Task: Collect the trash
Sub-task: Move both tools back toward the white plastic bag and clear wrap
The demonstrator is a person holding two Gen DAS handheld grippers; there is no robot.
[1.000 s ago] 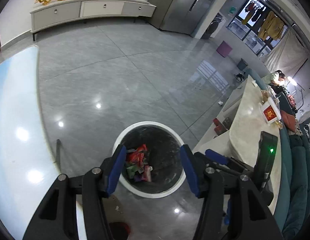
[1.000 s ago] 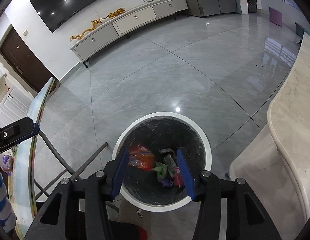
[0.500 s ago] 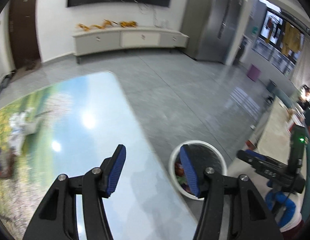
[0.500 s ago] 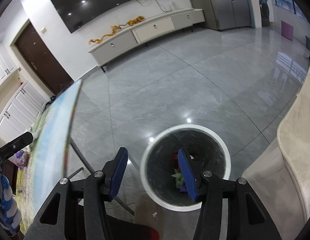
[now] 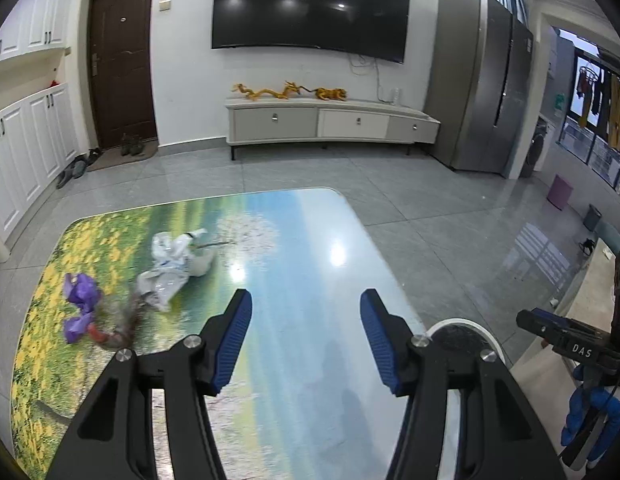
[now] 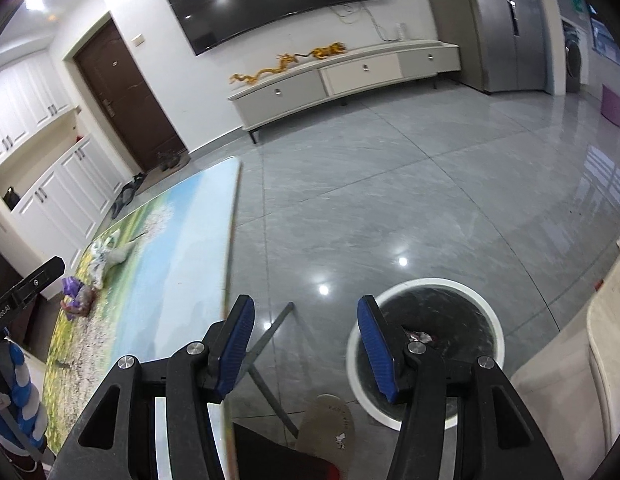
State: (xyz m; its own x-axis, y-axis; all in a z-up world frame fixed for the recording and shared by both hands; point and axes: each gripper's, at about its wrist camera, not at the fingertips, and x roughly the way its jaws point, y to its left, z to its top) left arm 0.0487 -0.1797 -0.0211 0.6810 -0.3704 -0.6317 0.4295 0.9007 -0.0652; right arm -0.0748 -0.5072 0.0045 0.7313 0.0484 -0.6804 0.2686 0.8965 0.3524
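My left gripper is open and empty above the landscape-print table. On the table's left lie a crumpled white plastic wrapper, a purple wrapper and a dark reddish scrap. The white-rimmed trash bin stands on the floor right of the table. My right gripper is open and empty above the floor between table edge and bin. Some trash shows inside the bin. The table trash also shows in the right wrist view.
A beige counter stands right of the bin. Metal table legs run under the table edge. A TV cabinet, a fridge and a dark door line the far wall. A shoe shows below.
Both grippers have swung up and left, away from over the bin. The left one now looks over the table and its trash. Both stay open and empty.
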